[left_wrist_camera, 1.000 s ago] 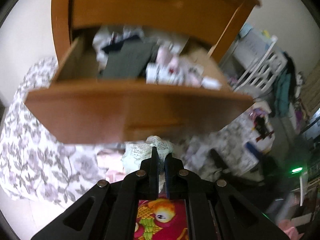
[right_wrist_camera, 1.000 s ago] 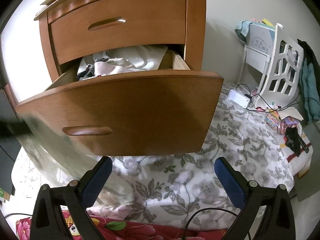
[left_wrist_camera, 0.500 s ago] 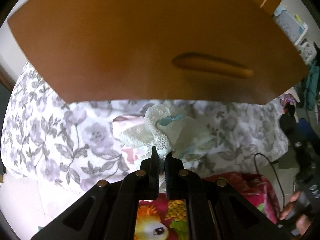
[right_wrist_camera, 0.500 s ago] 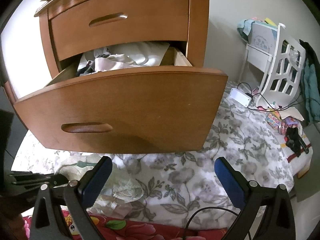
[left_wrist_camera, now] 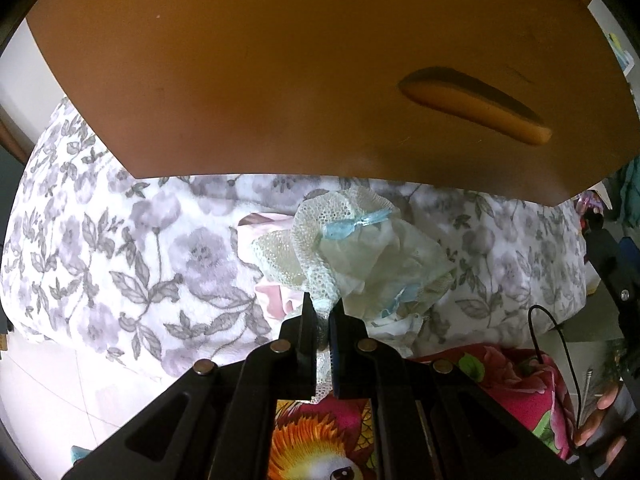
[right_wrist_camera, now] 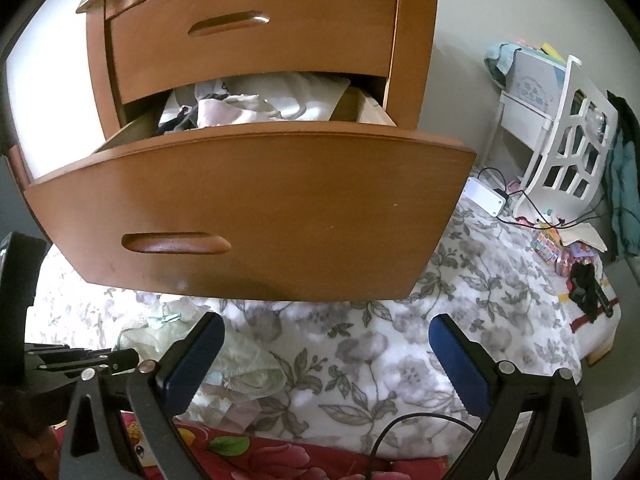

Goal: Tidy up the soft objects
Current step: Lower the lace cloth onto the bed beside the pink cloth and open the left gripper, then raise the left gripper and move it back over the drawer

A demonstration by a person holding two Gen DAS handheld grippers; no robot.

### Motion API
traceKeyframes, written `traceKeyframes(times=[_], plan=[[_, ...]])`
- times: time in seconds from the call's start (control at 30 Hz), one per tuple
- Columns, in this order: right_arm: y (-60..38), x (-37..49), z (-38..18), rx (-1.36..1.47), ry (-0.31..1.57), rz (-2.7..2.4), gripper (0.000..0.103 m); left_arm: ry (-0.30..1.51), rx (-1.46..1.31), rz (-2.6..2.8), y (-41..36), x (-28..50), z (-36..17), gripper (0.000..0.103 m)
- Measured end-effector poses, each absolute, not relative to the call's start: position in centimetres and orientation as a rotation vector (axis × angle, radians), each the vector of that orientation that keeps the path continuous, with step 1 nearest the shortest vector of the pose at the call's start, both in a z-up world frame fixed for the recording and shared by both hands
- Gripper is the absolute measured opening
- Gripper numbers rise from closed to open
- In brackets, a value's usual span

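A pale green lace garment (left_wrist_camera: pixel 360 252) with a small blue bow lies bunched on the grey floral blanket (left_wrist_camera: pixel 120 264), just below the open wooden drawer's front (left_wrist_camera: pixel 280 80). My left gripper (left_wrist_camera: pixel 323 308) points steeply down and is shut on a lace edge of that garment. A pink cloth (left_wrist_camera: pixel 276 296) lies under it. In the right wrist view the same garment (right_wrist_camera: pixel 240 364) sits at lower left with the left gripper (right_wrist_camera: pixel 100 358) on it. My right gripper (right_wrist_camera: pixel 326 344) hangs open over the blanket, holding nothing. The drawer (right_wrist_camera: pixel 280 208) holds a heap of clothes (right_wrist_camera: pixel 260 100).
Above the open drawer is a shut drawer (right_wrist_camera: pixel 248 36). A white rack (right_wrist_camera: pixel 560 128) and a white box with cables (right_wrist_camera: pixel 486 196) stand at the right. A red flowered cloth (right_wrist_camera: pixel 280 456) lies nearest me. A hand (left_wrist_camera: pixel 600 428) shows at lower right.
My left gripper has come down from drawer height to the blanket with the lace garment in it; the drawer's inside has left its view. The right gripper has stayed put.
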State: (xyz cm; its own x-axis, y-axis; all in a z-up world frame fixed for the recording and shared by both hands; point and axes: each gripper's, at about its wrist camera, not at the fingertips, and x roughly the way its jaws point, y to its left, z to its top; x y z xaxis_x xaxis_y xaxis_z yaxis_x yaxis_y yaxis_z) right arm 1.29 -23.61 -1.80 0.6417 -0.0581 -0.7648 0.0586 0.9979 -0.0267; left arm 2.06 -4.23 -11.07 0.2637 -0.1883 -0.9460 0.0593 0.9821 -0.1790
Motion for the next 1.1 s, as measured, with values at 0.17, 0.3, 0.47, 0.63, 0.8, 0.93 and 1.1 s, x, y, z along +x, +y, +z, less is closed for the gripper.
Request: traceKeyframes(times=[0.17, 0.3, 0.47, 0.63, 0.8, 0.93, 1.1], plan=[[-23.3, 1.4, -1.9, -0.018, 0.88, -0.064, 0.103, 1.304, -0.13, -0.161, -4.0, 2.2, -11.2, 0.036], [-23.1, 1.4, -2.0, -0.031, 0.883, -0.062, 0.103, 1.286, -0.139, -0.16, -3.8, 2.2, -10.7, 0.053], [-22.8, 1.4, -2.0, -0.044, 0.887, -0.061, 0.103, 1.274, -0.149, -0.147, -3.5, 2.2, -10.4, 0.065], [-22.8, 1.4, -2.1, -0.049, 0.889, -0.06, 0.103, 1.259, -0.168, -0.139, -3.1, 2.3, -10.2, 0.081], [-22.8, 1.4, -2.1, -0.052, 0.89, -0.06, 0.103, 1.218, -0.177, -0.131, -3.0, 2.1, -9.7, 0.094], [-22.7, 1.4, -2.1, -0.054, 0.888, -0.06, 0.103, 1.192, -0.176, -0.125, -2.8, 1.9, -9.2, 0.101], [-22.8, 1.4, -2.1, -0.053, 0.887, -0.06, 0.103, 1.145, -0.193, -0.14, -2.4, 1.6, -8.1, 0.102]])
